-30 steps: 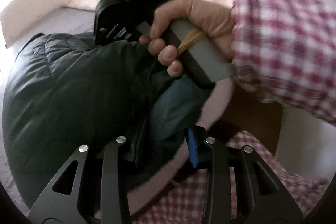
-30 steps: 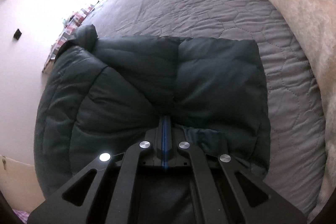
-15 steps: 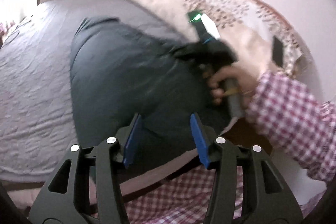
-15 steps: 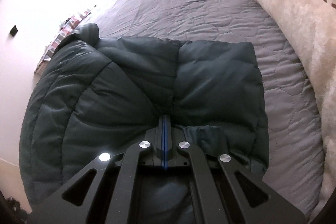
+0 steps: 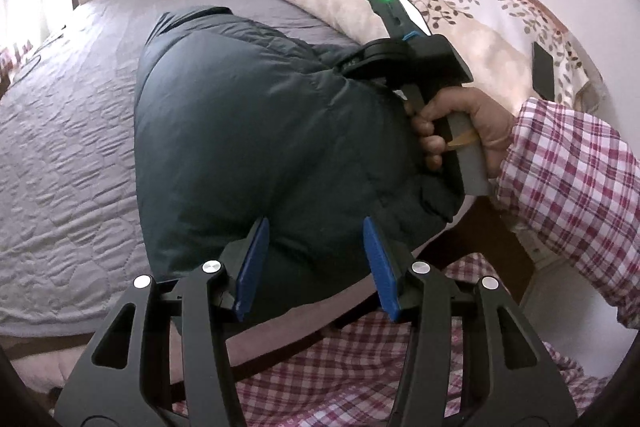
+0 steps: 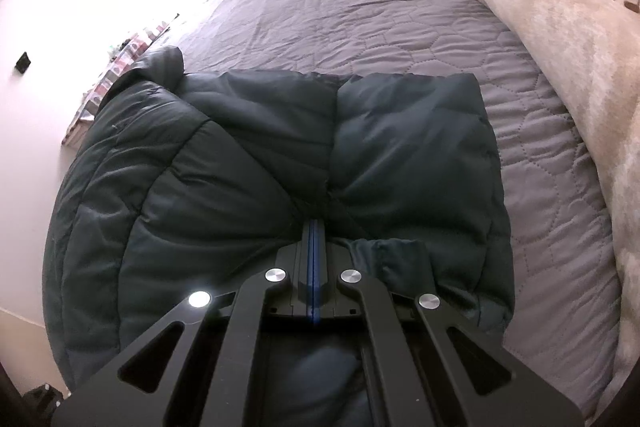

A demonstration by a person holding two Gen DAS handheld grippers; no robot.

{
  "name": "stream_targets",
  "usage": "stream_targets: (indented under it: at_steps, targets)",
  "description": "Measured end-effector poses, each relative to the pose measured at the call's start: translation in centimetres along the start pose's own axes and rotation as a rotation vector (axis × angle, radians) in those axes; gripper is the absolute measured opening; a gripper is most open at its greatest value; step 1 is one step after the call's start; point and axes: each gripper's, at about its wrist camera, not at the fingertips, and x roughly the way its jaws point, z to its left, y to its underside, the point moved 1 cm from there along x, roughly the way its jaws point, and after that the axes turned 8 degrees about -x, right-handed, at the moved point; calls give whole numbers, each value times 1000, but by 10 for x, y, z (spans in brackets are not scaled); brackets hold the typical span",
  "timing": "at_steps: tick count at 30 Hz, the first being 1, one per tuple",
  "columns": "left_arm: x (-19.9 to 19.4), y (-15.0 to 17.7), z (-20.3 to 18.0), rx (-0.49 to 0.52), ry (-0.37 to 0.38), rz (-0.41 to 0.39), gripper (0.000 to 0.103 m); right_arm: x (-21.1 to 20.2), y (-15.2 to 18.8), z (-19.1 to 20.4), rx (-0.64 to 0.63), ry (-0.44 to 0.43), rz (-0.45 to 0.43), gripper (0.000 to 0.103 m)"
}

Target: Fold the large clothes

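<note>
Item: jacket (image 5: 248,131), dark, quilted, puffy. Lying part-folded on the bed (image 6: 360,7), spreading ahead of both tongs, bulging high to the left of the right tongs (image 6: 316,227) and flatter to their right, with one corner hanging over the bed's edge just right of the left tongs (image 5: 312,259). Holding the left tongs apart, having just been opening them, gripping nothing; framing the jacket's near edge between the blue pads without pressing on it. Holding the right tongs together, apparently clamping a thin pinch of the jacket's shell, judging by creases drawing in toward the tips; gripping their handle with a hand (image 5: 460,123) in a checked sleeve, off to the right of the left tongs.

Risks, judged: pinning slippery padded cloth at a single point, so risking the pinch sliding out once any pull is coming from the other side. Trapping air in the padding, so risking the raised left half springing open or rolling back over the right tongs. Closing the left tongs on the outer shell alone, so risking lifting one layer and leaving the filling and lining behind, skewing the fold. Dragging instead of lifting, so risking rucking the bed cover and pulling the overhanging corner, then the rest, off the edge toward the tongs. Swinging a wide flap far ahead and right, so risking brushing the duvet (image 6: 560,27) heaped beyond the right tongs.
</note>
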Motion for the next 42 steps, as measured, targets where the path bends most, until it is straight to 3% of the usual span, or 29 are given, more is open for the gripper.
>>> stream_targets:
  at_steps: [9,17,20,25,29,33,39,42]
  targets:
    - [-9,2,7,-71,37,18,48,1,-6,10,2,85,29,0]
    - [-23,7,15,-119,-5,8,54,-12,-10,27,22,206,60,0]
    - [-26,8,18,-124,-28,-1,58,-31,-7,36,-1,224,15,4]
    - [-28,8,21,-141,-55,-2,58,-70,0,45,15,175,-75,11]
    - [-30,10,23,-150,-85,-4,59,-111,25,65,-34,159,-160,11]
    - [-31,12,26,-164,-112,-4,60,-133,64,75,-20,140,-183,11]
    - [-29,18,34,-186,-156,7,60,-128,123,72,57,118,-119,11]
    - [-25,21,36,-187,-173,18,60,-111,136,65,56,139,-69,11]
